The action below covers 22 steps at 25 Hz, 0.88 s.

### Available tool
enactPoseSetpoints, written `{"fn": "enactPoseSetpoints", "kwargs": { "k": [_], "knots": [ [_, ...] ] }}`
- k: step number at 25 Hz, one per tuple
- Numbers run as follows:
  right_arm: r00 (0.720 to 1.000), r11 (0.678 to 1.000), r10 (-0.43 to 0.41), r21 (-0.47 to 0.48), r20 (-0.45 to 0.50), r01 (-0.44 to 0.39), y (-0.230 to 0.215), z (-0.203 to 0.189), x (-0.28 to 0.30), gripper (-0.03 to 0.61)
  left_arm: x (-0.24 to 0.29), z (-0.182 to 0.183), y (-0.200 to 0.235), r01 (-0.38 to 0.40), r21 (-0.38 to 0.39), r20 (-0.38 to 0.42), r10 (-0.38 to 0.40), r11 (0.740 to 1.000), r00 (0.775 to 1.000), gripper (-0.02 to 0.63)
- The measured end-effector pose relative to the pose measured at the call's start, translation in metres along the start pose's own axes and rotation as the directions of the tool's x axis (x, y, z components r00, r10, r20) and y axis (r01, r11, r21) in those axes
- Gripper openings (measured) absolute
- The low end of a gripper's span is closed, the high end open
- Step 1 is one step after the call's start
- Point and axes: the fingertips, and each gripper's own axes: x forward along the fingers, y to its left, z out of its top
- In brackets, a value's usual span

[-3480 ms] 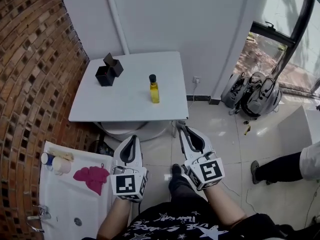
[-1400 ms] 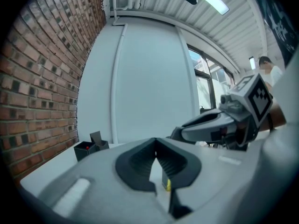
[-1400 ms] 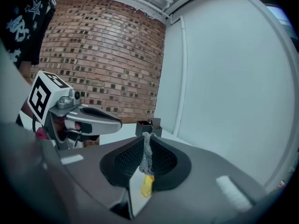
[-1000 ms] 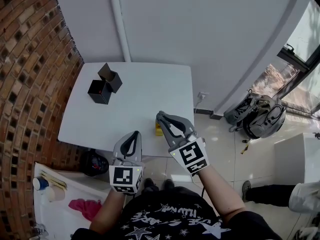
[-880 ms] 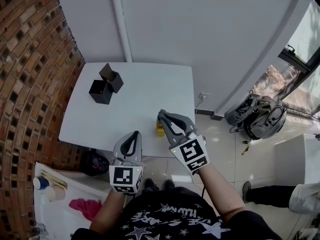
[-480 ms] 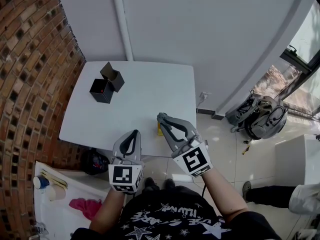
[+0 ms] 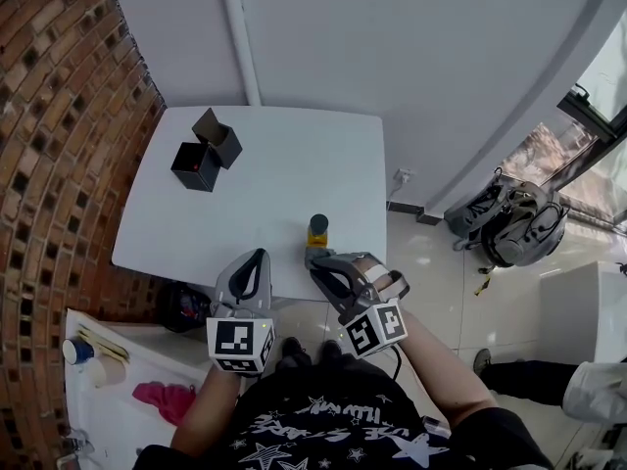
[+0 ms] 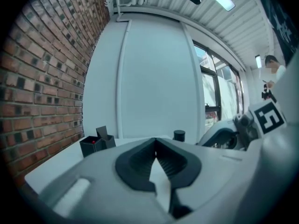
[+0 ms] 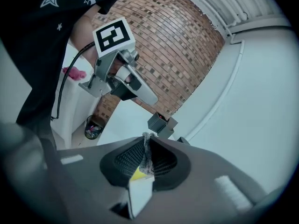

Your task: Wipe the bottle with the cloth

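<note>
A smooth white square table (image 7: 245, 194) stands in a corner between a curved brick wall (image 7: 59, 145) and a plain white one. The right gripper (image 7: 315, 258) has its fingers clenched on the bottle (image 7: 318, 231), which stands upright near the table's front edge. In the right gripper view a strip of its yellow body shows between the ribbed dark pads. The left gripper (image 7: 257, 258), just left of the bottle and nearer the person, has its grey fingers pressed together on nothing. Well behind and left of the bottle sit two matte black boxes (image 7: 201, 155), one with a flap raised. The cloth (image 7: 162, 397), a soft crumpled pink heap, lies far to the bottle's left and off the table, on a white sink top (image 7: 108, 365). So the bottle looks secured, but the cloth is not yet picked up and no wiping has begun. The bottle is slim, with a round black cap; whether it is glass or plastic I cannot tell.
</note>
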Motion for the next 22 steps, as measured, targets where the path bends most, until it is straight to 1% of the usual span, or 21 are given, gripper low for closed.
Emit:
{"fn": "enactPoseSetpoints", "kwargs": {
  "k": [5, 9, 13, 18, 22],
  "knots": [
    [0.999, 0.999, 0.044, 0.021, -0.018, -0.043, 0.010, -0.015, 0.009, 0.040, 0.002, -0.002, -0.002, 0.000, 0.013, -0.018, 0.000, 1.000, 1.000, 0.005],
    [0.998, 0.998, 0.063, 0.028, -0.029, -0.062, 0.013, -0.027, 0.015, 0.040, 0.004, -0.003, 0.001, -0.005, 0.025, -0.029, 0.006, 1.000, 1.000, 0.003],
    [0.994, 0.993, 0.103, 0.063, -0.027, -0.101, 0.022, -0.040, 0.023, 0.040, 0.005, -0.008, 0.002, -0.009, 0.032, -0.048, 0.010, 0.999, 0.999, 0.005],
    [0.990, 0.986, 0.140, 0.097, -0.037, -0.135, 0.037, -0.059, 0.036, 0.040, 0.004, -0.014, -0.003, 0.008, 0.056, -0.077, -0.004, 0.998, 0.997, 0.005],
    [0.986, 0.980, 0.155, 0.137, -0.057, -0.146, 0.043, -0.072, 0.044, 0.040, 0.005, -0.018, -0.004, 0.009, 0.052, -0.092, -0.004, 0.999, 0.996, 0.003]
  ]
}}
